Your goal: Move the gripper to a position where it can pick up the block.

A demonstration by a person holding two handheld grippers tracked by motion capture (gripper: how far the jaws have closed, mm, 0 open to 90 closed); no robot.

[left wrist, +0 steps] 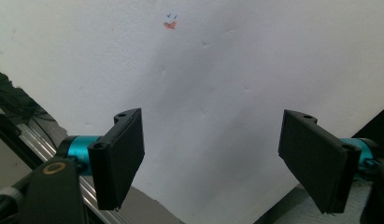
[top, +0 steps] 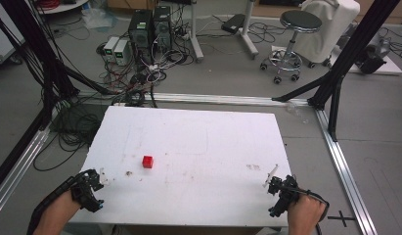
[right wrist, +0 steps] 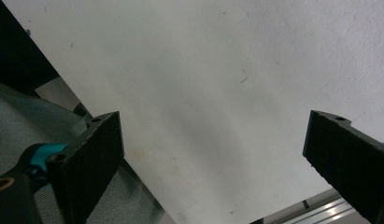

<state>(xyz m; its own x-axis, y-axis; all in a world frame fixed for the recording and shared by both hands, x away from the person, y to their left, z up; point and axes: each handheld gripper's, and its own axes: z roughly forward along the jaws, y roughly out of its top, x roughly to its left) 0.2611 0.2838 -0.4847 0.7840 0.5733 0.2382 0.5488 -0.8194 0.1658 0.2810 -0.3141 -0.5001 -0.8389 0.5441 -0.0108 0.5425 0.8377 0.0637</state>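
At the near-left corner of the white table in the high view, the person's left forearm comes up from the bottom edge, angled toward the upper right, and the left hand grips the left gripper just over the board's left edge, its tips pointing inward across the surface. In the left gripper view its two black jaws stand wide apart with nothing between them, only bare white board below, and a small orange and blue mark sits on the surface farther ahead; a strip of aluminium rail shows past the board's edge at lower left. Further right in the high view, a small red cube rests alone on the table, left of centre and toward the near half, well apart from both grippers. A few brownish smudges mark the board near it. At the near-right corner the right hand rises from the bottom, tilted toward the upper left, holding the right gripper over the board's right edge. The right gripper view shows its jaws likewise spread wide and empty above plain white surface. Beyond the table, on the floor, stand computer towers amid tangled cables at upper left and a round stool at upper right.
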